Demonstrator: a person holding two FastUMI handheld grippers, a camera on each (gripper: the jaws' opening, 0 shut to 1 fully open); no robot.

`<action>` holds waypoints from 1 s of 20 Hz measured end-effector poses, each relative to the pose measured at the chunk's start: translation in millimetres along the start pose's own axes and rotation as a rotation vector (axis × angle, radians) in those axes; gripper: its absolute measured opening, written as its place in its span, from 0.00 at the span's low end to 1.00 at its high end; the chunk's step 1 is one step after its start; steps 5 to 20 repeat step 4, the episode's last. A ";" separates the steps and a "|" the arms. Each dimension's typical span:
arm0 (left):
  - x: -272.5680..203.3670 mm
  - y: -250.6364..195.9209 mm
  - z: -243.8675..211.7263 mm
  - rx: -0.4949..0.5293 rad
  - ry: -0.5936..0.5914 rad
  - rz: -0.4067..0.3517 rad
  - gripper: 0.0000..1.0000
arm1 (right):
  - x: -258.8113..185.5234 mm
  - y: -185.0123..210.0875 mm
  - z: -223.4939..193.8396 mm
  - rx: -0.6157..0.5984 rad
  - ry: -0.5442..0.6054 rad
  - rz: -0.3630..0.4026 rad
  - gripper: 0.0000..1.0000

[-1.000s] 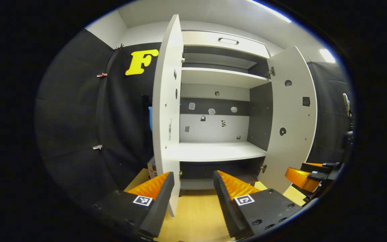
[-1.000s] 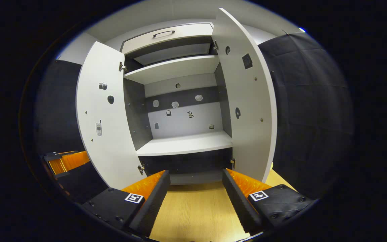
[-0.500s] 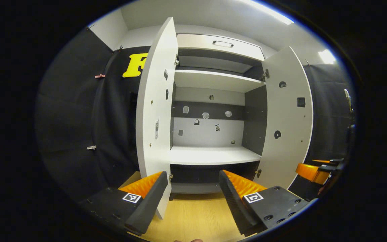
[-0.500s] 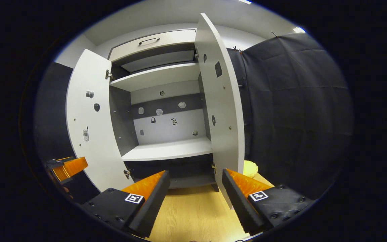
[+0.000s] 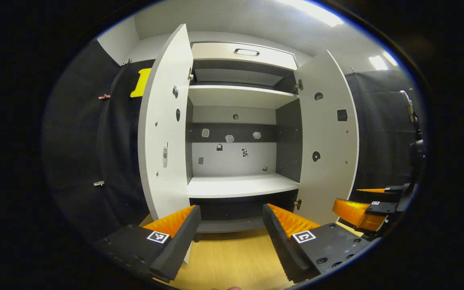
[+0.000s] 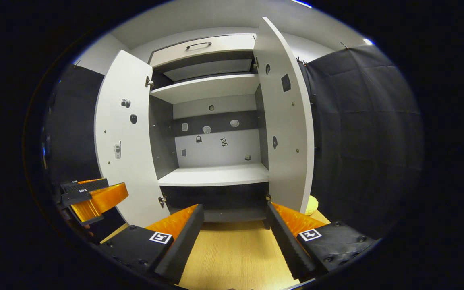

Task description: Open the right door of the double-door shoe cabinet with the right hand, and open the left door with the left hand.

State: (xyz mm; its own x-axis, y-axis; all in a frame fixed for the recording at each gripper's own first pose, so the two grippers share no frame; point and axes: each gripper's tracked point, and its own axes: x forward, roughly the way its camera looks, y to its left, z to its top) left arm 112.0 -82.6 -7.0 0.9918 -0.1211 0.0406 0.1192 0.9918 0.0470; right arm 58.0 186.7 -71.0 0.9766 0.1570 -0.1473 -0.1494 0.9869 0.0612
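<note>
Shoe cabinet (image 5: 240,121) stands dead ahead in both views, on a light wood-grain surface (image 5: 232,257), both doors swung wide open. Left door (image 5: 163,129) white, inner face showing, angled outward toward the camera, with a few small stickers and screw heads on it; its lower edge sits just behind the left gripper's (image 5: 228,237) left finger in the left gripper view. Right door (image 5: 328,137) also white, open outward, dark round and square marks on its inner face. In the right gripper view the right door (image 6: 286,121) is seen nearly edge-on, left door (image 6: 123,137) broad-face. Inside: grey side walls, white shelf (image 5: 240,185) at mid height, another white shelf higher up, back panel with a dark band and several small stickers. Above the doors a white top panel with a dark handle (image 5: 247,52). Left gripper fingers spread wide apart, holding nothing, clear of the door. Right gripper (image 6: 234,233) fingers likewise wide apart, empty, pointing into the cabinet opening. Right gripper also seen at lower right of the left gripper view (image 5: 359,209), just beside the right door's lower corner; left gripper at lower left of the right gripper view (image 6: 91,197), near the left door's lower part. Small yellow object (image 6: 311,204) on the surface behind the right door, partly hidden, can't tell what it is. Black cloth wall (image 6: 361,133) both sides of the cabinet.
</note>
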 end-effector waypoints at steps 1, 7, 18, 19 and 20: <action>-1.5 -0.3 -2.1 0.011 0.000 -0.003 0.95 | 0.0 1.3 -0.8 -0.005 0.000 0.000 0.98; -6.4 0.8 -11.7 0.032 0.016 -0.005 0.95 | -0.1 4.5 -0.6 -0.009 -0.002 -0.003 0.98; -6.4 0.8 -11.7 0.032 0.016 -0.005 0.95 | -0.1 4.5 -0.6 -0.009 -0.002 -0.003 0.98; -6.4 0.8 -11.7 0.032 0.016 -0.005 0.95 | -0.1 4.5 -0.6 -0.009 -0.002 -0.003 0.98; -6.4 0.8 -11.7 0.032 0.016 -0.005 0.95 | -0.1 4.5 -0.6 -0.009 -0.002 -0.003 0.98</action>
